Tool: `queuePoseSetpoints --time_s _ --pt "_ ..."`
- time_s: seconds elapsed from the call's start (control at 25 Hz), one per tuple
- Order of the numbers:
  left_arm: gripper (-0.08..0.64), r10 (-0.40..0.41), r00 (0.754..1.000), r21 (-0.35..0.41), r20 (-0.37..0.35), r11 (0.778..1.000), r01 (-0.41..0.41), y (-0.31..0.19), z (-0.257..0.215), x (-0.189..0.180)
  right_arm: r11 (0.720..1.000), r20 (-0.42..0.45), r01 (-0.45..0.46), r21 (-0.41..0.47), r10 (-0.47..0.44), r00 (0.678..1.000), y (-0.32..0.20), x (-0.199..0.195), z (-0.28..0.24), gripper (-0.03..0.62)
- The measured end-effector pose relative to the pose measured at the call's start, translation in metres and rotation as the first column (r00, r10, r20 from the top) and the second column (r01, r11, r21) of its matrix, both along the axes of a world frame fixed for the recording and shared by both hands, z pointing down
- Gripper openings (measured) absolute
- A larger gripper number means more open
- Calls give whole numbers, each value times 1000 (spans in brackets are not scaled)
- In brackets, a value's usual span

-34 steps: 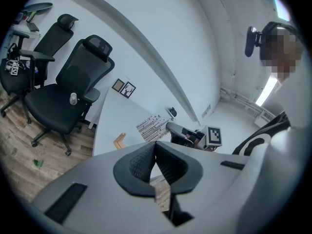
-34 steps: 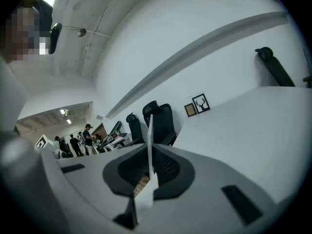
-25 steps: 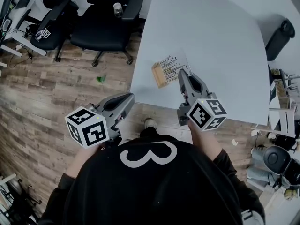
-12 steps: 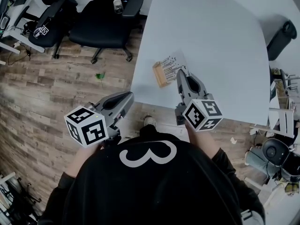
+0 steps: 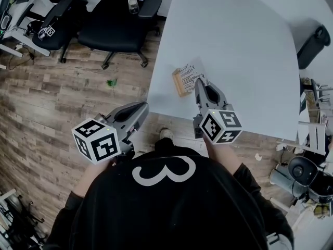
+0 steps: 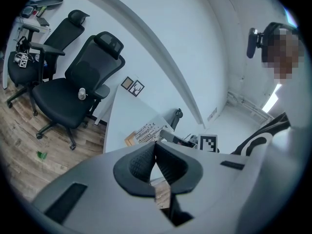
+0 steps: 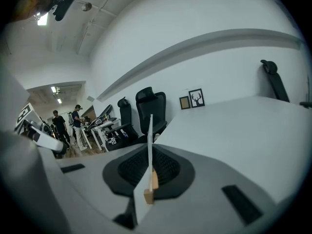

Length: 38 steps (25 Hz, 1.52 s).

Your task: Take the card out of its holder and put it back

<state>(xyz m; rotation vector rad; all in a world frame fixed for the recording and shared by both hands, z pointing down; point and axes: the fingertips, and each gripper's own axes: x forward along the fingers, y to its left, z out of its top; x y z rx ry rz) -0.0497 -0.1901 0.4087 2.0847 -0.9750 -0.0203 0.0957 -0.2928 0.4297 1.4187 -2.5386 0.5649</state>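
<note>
right claw pinches the card upright, edge-on along its own line, bottom edge at the wooden holder directly beneath on the bench, while left claw hangs pressed together, empty, off to the left

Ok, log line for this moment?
right gripper: shut on card | card: at holder, seating unclear | left gripper: shut, empty, beside table
</note>
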Motion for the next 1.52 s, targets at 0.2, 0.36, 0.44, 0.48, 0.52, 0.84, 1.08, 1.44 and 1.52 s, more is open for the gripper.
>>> queuePoseSetpoints --time_s 0.2,0.36,0.44,0.48,0.52,0.84,1.08,1.44,1.52 --pt "14 -12 1000 -3 -1 1000 12 3 0 -7 1000 -45 17 8 -17 999 0 -7 11 26" --pt "14 -29 1000 -6 2 1000 29 7 1 -9 1000 -55 20 -5 -20 998 1 -6 21 26" --pt "14 -37 999 -8 4 999 37 9 1 -11 1000 -66 23 -9 -24 998 1 -6 26 26" --pt "14 -40 999 -8 4 999 40 9 1 -12 1000 -72 25 -11 -26 997 1 -7 29 26" --pt "14 -43 999 -8 4 999 43 10 1 -13 1000 -76 26 -14 -27 997 2 -8 31 26" --pt "14 -61 998 -7 8 998 61 19 -1 -20 1000 -59 20 -18 -21 998 3 -8 36 26" --pt "14 -61 998 -3 9 998 61 27 -3 -24 1000 -41 -12 10 12 999 0 -2 29 37" --pt "14 -24 1000 44 -6 999 24 45 -23 -23 991 -133 -30 134 48 990 18 9 -11 130" --pt "14 -10 1000 61 -15 998 11 50 -28 -24 985 -143 -36 168 60 988 28 12 -25 130"
